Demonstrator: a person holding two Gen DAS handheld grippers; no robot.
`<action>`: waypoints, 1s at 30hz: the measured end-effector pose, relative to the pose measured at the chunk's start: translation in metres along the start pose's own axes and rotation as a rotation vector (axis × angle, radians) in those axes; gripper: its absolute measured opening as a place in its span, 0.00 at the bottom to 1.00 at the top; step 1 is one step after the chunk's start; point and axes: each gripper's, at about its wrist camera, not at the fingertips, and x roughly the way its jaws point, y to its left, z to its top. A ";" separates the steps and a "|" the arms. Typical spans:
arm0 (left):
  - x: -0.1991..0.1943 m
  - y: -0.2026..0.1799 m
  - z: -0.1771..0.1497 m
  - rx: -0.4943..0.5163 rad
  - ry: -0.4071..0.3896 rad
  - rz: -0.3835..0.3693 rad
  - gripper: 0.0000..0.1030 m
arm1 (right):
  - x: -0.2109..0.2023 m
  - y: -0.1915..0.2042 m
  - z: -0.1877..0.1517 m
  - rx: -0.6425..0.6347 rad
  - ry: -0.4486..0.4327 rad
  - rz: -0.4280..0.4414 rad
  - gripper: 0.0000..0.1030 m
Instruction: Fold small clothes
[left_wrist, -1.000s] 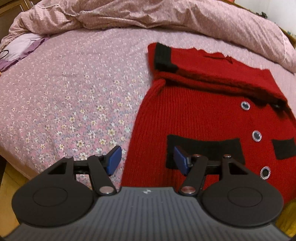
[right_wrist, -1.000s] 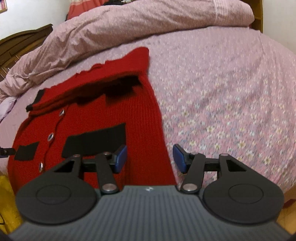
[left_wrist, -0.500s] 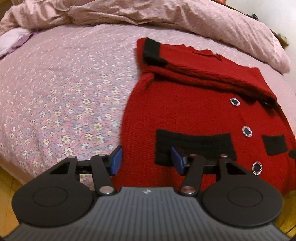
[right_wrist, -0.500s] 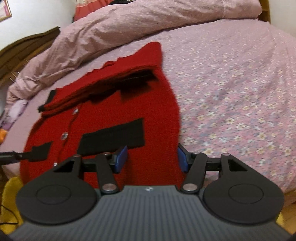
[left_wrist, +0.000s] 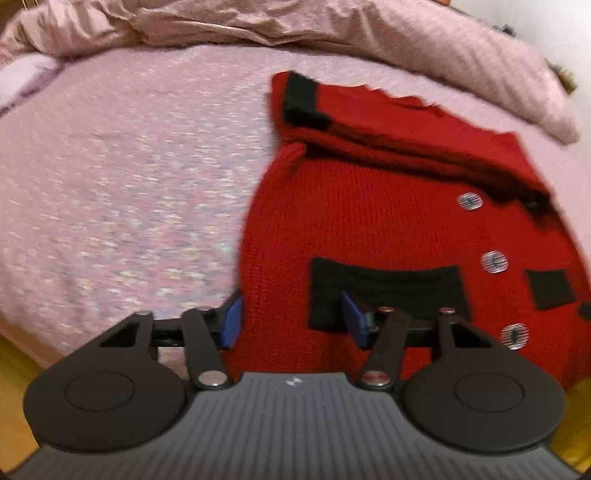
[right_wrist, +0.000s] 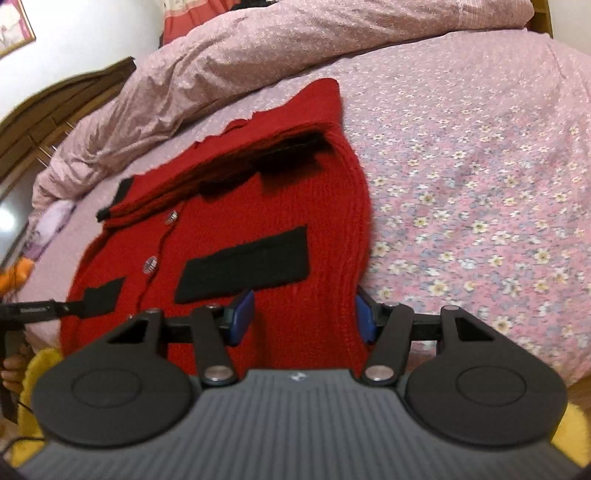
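Both grippers sat at the near hem of the cardigan (left_wrist: 369, 221) when I checked my two wrist views. My left gripper (left_wrist: 290, 319) had its blue pads (left_wrist: 232, 321) straddling the cardigan's left bottom corner, with red knit and the end of a black pocket (left_wrist: 384, 284) between them; its jaws were closing, but I saw a gap at each pad, so I counted it as spread and not yet pinching. My right gripper (right_wrist: 304, 317) straddled the right bottom corner the same way, jaws apart with the ribbed side edge between them, and I could not say whether its outer pad touched the knit. From the right view I also caught the left gripper's finger (right_wrist: 44, 309) reaching over the hem at the far left, with a hand (right_wrist: 13, 371) below it. Further out, the cardigan lay flat on the floral sheet (right_wrist: 480, 184), front up, with silver buttons (left_wrist: 494, 261) down its middle and a second, smaller black pocket (left_wrist: 550, 288) past them. Its sleeves were folded across the chest, one black cuff (left_wrist: 301, 99) showing at the upper left. Beyond that, a crumpled pink duvet (left_wrist: 332, 26) ran along the far side of the bed, and a dark wooden headboard (right_wrist: 55, 107) stood off to the left in the right view.
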 end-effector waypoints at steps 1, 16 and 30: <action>-0.003 -0.001 0.000 -0.010 -0.004 -0.040 0.56 | 0.001 0.000 0.002 0.019 -0.003 0.022 0.56; 0.003 -0.010 -0.011 0.071 0.026 0.078 0.71 | 0.000 0.009 -0.011 -0.025 0.031 0.040 0.56; 0.004 -0.019 -0.020 0.110 0.001 0.038 0.61 | 0.005 0.012 -0.014 0.005 0.022 0.074 0.27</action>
